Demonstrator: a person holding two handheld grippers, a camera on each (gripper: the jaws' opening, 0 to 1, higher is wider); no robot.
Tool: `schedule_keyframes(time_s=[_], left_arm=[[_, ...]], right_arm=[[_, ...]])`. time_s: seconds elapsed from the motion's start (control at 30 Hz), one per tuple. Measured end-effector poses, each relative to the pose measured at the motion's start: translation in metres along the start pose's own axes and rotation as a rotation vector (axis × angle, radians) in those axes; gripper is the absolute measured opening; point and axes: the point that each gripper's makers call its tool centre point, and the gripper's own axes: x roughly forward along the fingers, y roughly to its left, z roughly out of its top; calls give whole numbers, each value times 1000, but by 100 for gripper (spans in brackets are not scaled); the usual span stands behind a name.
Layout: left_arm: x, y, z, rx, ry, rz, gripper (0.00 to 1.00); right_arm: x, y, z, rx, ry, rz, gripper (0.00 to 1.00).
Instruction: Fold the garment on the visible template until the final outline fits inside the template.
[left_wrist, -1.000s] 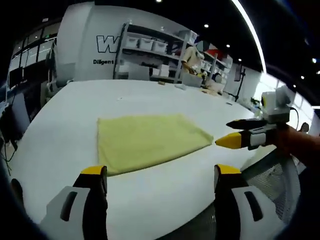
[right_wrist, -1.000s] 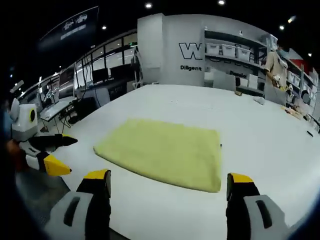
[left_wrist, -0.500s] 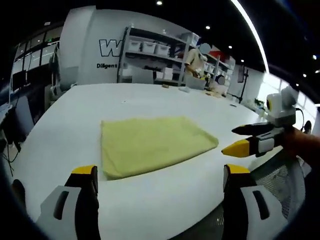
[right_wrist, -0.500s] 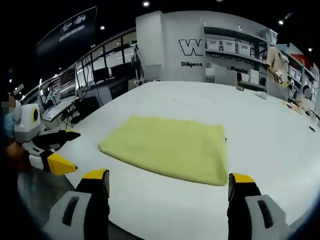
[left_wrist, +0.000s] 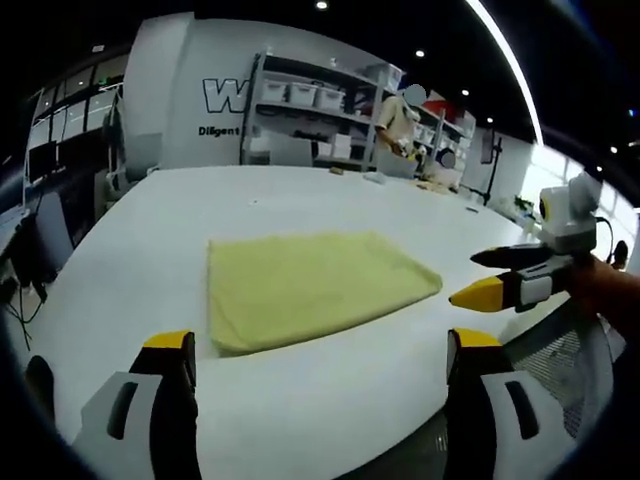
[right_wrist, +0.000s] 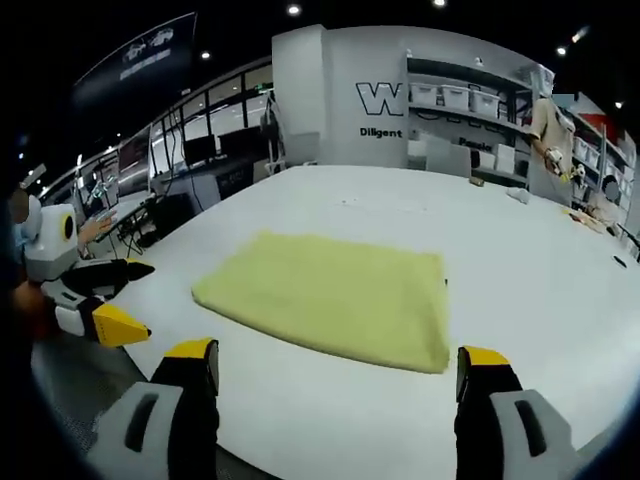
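Note:
A pale yellow garment (left_wrist: 310, 282) lies folded into a flat rectangle on the white table (left_wrist: 180, 210); in the right gripper view the same garment (right_wrist: 330, 297) sits mid-table. No template outline is visible around it. My left gripper (left_wrist: 320, 345) hangs open over the near table edge, short of the cloth, nothing between its jaws. My right gripper (right_wrist: 335, 362) is open too, in front of the cloth's near edge. In the left gripper view the right gripper (left_wrist: 500, 283) comes in from the right, held by a hand. The left gripper (right_wrist: 105, 300) enters the right gripper view from the left.
Shelving with white bins (left_wrist: 300, 95) stands behind the table, and a person (left_wrist: 398, 120) works beside it. Small items (right_wrist: 520, 195) lie at the table's far side. Desks with monitors (right_wrist: 190, 150) line the left. A mesh chair (left_wrist: 560, 350) sits below the table's near edge.
Both views have shifted slightly as the hands moved; both grippers stay open and back from the cloth. The garment has not moved.

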Motion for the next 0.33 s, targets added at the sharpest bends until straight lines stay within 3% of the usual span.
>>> schedule_keyframes(time_s=[0.33], left_arm=[[0, 0, 0, 5, 0, 4, 99]], right_arm=[[-1, -1, 1, 1, -6, 1, 99]])
